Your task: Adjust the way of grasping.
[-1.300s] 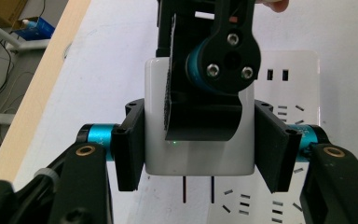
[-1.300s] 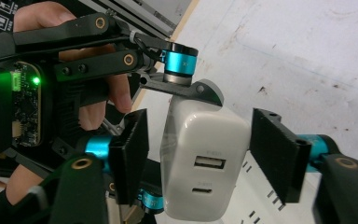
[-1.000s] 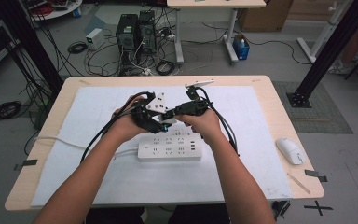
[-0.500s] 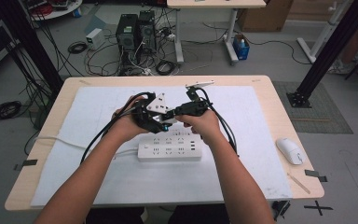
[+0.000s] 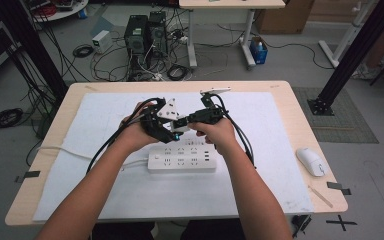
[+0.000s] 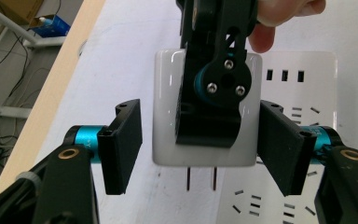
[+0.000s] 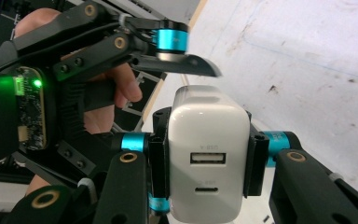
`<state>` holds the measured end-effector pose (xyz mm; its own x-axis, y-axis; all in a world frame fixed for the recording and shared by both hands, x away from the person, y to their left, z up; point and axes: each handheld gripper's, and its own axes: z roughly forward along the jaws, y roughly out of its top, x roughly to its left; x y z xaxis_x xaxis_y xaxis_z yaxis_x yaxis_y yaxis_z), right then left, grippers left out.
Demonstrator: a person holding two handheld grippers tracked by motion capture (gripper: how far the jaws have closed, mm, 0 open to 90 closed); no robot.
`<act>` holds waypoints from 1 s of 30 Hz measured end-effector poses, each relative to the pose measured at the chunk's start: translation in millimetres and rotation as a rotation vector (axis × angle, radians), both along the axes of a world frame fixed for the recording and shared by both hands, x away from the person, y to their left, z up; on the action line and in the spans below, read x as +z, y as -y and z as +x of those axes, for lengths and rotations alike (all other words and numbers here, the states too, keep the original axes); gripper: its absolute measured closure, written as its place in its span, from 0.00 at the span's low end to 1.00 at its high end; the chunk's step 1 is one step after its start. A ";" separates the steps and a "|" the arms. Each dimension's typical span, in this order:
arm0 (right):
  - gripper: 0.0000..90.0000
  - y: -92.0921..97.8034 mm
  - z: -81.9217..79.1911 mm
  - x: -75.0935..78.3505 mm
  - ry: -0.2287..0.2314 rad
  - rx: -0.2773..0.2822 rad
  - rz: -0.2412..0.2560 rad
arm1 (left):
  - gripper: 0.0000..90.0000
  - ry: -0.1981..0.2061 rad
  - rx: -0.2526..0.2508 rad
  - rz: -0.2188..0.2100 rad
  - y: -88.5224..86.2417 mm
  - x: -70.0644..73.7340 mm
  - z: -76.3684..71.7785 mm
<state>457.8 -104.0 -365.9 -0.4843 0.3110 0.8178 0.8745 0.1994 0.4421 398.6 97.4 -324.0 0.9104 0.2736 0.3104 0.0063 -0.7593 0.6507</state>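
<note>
The white plastic charger block (image 7: 209, 156) clamped in my right gripper (image 7: 204, 156) is glossy and smooth, with two thin metal prongs (image 6: 200, 178). My left gripper (image 6: 200, 144) has matt black plastic jaws standing apart, with shiny anodised teal metal collars. The long white plastic power strip (image 5: 181, 161) looks smooth. The white sheet (image 5: 280, 130) covering the pale wooden table (image 5: 307, 122) looks matt, scuffed and stained.

black two-jaw grippers (image 6: 200, 154) — teal collars, brass screws, black cables — bare forearms.
</note>
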 end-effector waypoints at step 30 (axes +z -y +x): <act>0.69 62.2 -10.9 55.0 0.297 -0.071 -0.305 | 0.09 -0.209 0.258 0.050 -62.4 13.7 20.6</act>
<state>447.0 -166.2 -310.9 -0.6536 0.5579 0.5114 0.7342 0.3033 0.6074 419.2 159.8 -310.3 0.8585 0.4925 0.1428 0.3319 -0.7460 0.5773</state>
